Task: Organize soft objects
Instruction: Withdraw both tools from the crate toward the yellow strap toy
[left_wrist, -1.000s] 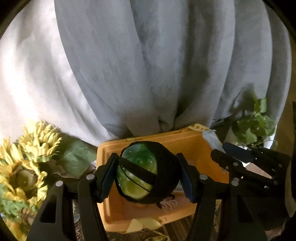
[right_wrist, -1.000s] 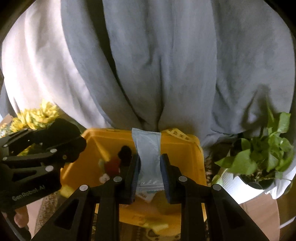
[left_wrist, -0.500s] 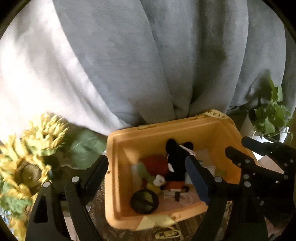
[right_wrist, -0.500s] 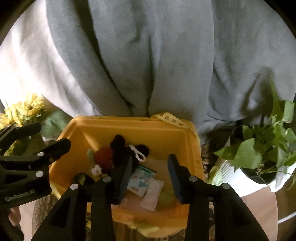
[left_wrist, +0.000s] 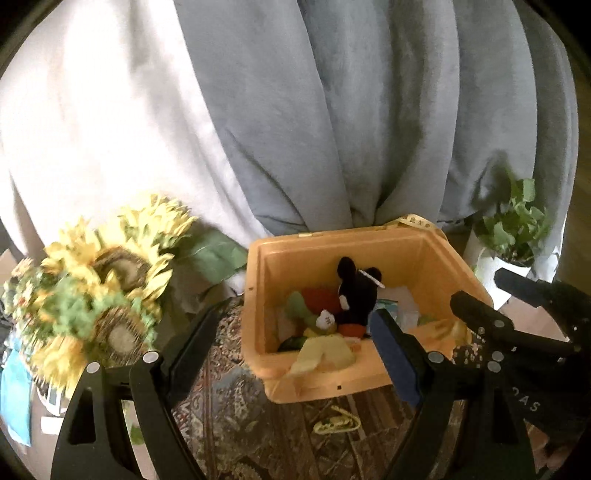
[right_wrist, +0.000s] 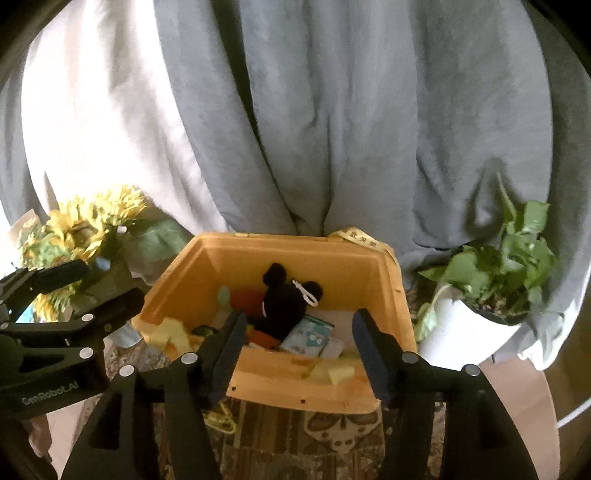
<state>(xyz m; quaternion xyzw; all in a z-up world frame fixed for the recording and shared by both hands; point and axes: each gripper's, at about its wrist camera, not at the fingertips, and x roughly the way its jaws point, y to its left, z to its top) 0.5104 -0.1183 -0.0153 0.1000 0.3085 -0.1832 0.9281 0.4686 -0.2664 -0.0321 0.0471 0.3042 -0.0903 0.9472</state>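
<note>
An orange bin (left_wrist: 343, 384) (right_wrist: 295, 387) stands on a patterned rug and holds several soft things. A black mouse plush (left_wrist: 356, 295) (right_wrist: 284, 306) lies in its middle beside a red and green toy (left_wrist: 314, 301). A small printed packet (right_wrist: 308, 334) and yellow sponges (right_wrist: 334, 373) lie near the front wall. My left gripper (left_wrist: 291, 332) stands open and empty in front of the bin. The jaws of my right gripper (right_wrist: 299, 332) are opening, with nothing between them. Each gripper shows at the edge of the other's view.
Artificial sunflowers (left_wrist: 107, 291) (right_wrist: 81, 229) stand left of the bin. A potted green plant in a white pot (right_wrist: 491, 295) (left_wrist: 513, 236) stands on its right. Grey and white curtains (right_wrist: 332, 110) hang right behind it. A yellow-green cord (left_wrist: 336, 422) lies on the rug.
The left gripper opened and dropped the green ball in black netting into the bin; the right let the grey packet fall in. Both pulled back and the left swung left.
</note>
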